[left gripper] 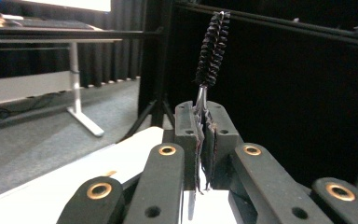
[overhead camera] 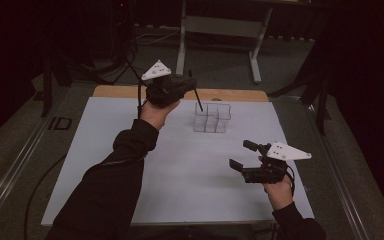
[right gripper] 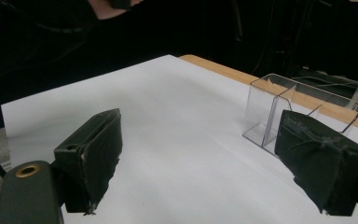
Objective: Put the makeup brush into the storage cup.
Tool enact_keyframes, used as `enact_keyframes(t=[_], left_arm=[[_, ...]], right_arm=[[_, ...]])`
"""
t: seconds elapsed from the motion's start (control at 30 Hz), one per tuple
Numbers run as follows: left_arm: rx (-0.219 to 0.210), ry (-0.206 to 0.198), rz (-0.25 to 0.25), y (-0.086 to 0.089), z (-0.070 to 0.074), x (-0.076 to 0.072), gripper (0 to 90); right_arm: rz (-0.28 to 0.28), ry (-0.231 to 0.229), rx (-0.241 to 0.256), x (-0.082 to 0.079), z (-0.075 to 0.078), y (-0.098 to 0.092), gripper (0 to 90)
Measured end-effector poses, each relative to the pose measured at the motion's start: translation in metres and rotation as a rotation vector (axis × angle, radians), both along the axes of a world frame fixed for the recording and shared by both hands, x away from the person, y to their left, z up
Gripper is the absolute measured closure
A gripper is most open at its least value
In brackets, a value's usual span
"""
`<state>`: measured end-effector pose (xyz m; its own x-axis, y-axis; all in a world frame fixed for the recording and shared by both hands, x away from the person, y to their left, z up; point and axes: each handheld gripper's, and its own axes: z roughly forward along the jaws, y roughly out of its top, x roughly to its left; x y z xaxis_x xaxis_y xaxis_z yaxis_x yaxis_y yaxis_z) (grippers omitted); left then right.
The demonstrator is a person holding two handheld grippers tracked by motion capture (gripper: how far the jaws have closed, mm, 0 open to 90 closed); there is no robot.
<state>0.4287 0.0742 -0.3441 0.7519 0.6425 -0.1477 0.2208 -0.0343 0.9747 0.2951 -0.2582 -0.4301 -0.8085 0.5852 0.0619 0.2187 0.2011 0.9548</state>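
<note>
Your left gripper [overhead camera: 192,86] clamps a slim black bristle brush [left gripper: 212,49] by its wire stem, lifted beside the clear plastic divided organizer box [overhead camera: 211,118], seemingly not yet inside. Insertion remains. Your right gripper [overhead camera: 244,156] hovers with its 2 jaws spread, holding nothing.

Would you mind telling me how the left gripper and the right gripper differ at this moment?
The left gripper is shut on a small black bristle brush, while the right gripper is open and holds nothing. In the high view the left gripper is raised beside the clear divided container, whereas the right gripper sits nearer the person. Both have black jaws and carry a grey three-cornered plate.
</note>
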Motion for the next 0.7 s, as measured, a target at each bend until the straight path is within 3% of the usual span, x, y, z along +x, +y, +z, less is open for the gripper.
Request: enact_keyframes(t=[0.37, 0.67, 0.7], left_arm=[[0.071, -0.002, 0.065, -0.02, -0.011, 0.025, 86.4], [0.109, 0.009, 0.091, -0.028, -0.035, 0.039, 86.4], [0.112, -0.004, 0.095, -0.029, -0.038, 0.04, 86.3]], right_arm=[[0.013, -0.002, 0.003, -0.001, -0.002, -0.001, 14.8], [0.022, 0.002, 0.006, 0.0, -0.002, -0.001, 14.8], [0.021, 0.001, 0.006, 0.0, -0.001, -0.002, 14.8]])
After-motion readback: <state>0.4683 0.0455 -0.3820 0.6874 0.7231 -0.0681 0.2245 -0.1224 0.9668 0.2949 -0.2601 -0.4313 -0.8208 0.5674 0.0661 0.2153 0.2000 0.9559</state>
